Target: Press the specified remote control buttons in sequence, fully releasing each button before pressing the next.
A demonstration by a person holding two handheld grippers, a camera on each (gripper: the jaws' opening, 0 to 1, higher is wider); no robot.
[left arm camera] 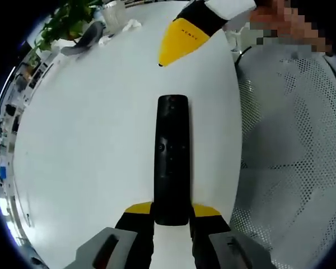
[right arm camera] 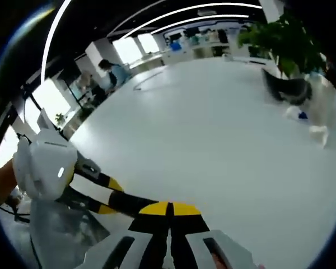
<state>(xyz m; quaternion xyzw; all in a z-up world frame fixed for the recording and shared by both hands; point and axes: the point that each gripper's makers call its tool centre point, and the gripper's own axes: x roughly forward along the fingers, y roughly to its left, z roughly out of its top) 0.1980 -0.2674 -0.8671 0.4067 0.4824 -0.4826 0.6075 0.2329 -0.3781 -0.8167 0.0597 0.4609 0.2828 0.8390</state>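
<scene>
Left gripper (left arm camera: 171,216) clamps the near end of the black remote (left arm camera: 171,151), a light, rigid, slick bar; right gripper (right arm camera: 169,210), jaws together, hovers beyond its far end.

Each claw (left arm camera: 172,216) has black jaws with yellow tips and grey housings.

A white table (right arm camera: 213,140) spans both views; a potted plant (right arm camera: 285,39) upper right, bright windows (right arm camera: 134,47) and ceiling light strips (right arm camera: 185,14) beyond.
</scene>
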